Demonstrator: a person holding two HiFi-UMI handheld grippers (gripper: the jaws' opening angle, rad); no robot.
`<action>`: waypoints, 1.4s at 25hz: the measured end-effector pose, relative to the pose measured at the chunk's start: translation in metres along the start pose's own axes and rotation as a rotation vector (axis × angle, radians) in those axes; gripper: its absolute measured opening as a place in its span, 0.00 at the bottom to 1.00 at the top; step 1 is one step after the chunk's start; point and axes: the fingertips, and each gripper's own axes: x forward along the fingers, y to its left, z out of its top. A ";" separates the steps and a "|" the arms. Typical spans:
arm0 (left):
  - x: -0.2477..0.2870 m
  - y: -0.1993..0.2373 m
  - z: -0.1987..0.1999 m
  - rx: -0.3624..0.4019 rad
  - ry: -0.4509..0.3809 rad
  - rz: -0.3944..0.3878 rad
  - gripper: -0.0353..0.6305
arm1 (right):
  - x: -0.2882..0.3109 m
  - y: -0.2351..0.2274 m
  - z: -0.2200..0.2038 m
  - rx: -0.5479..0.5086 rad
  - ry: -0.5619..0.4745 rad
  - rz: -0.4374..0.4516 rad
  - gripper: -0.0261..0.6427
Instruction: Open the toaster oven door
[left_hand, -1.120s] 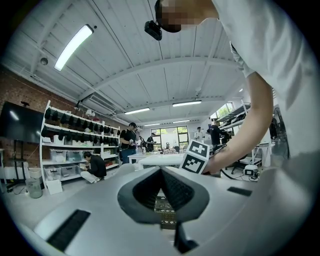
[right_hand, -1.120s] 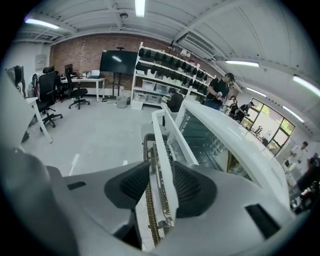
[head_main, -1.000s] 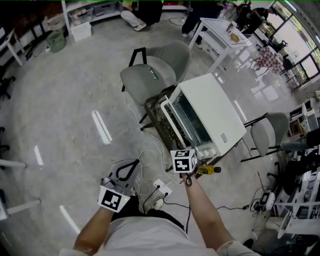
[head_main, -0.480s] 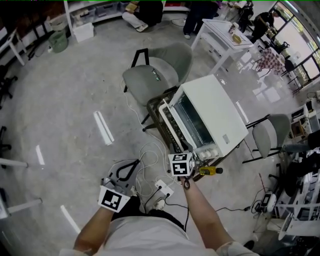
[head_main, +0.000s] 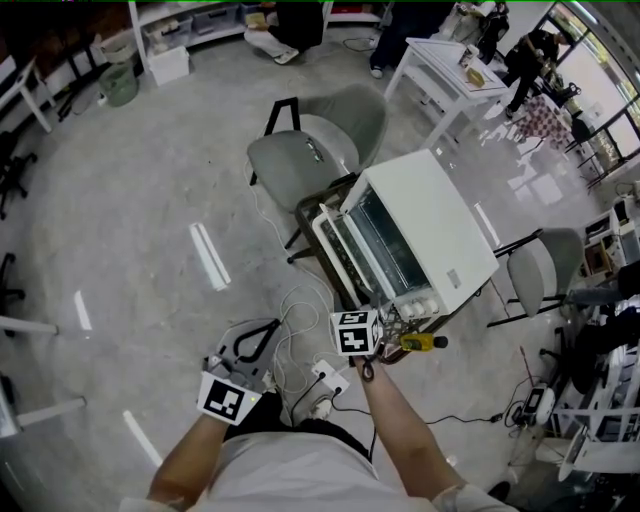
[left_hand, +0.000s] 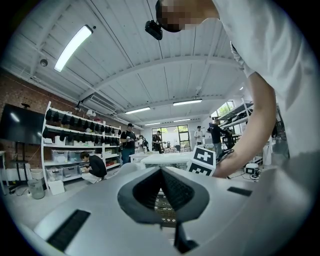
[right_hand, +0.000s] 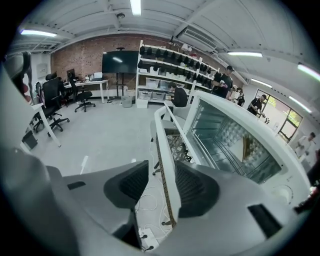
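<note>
**Right gripper astride the half-open oven door**

Nearest the person, the left gripper (head_main: 262, 332) is held level above the floor, away from the work; its jaws are together at the tips, with nothing between them. Just beside it on the concrete lie a white power strip (head_main: 326, 378) and a tangle of white cables (head_main: 290, 305).

A little further out, the right gripper (right_hand: 162, 175) points down at the near end of the toaster oven door (head_main: 335, 250). Its jaws stand apart and have just been opening a little. The door's upper edge runs between them, close against the right-hand pad, with a clear gap to the left-hand pad.

The door is tilted partway out from the white toaster oven (head_main: 430, 225), and the wire racks show inside. The oven sits on a dark-framed stand (head_main: 303, 212).

Beyond it stands a grey chair (head_main: 300, 160). Further off are a white table (head_main: 440, 65) and shelving (head_main: 190, 20) along the wall.
</note>
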 end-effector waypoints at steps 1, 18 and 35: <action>0.000 0.000 0.000 -0.002 -0.003 0.002 0.08 | 0.001 0.001 -0.001 0.003 0.002 0.003 0.30; -0.003 0.006 -0.006 -0.017 0.009 0.007 0.08 | 0.013 0.030 -0.014 0.022 0.016 0.016 0.36; -0.006 0.008 -0.010 -0.007 0.026 -0.005 0.08 | 0.018 0.038 -0.022 0.098 0.002 0.009 0.36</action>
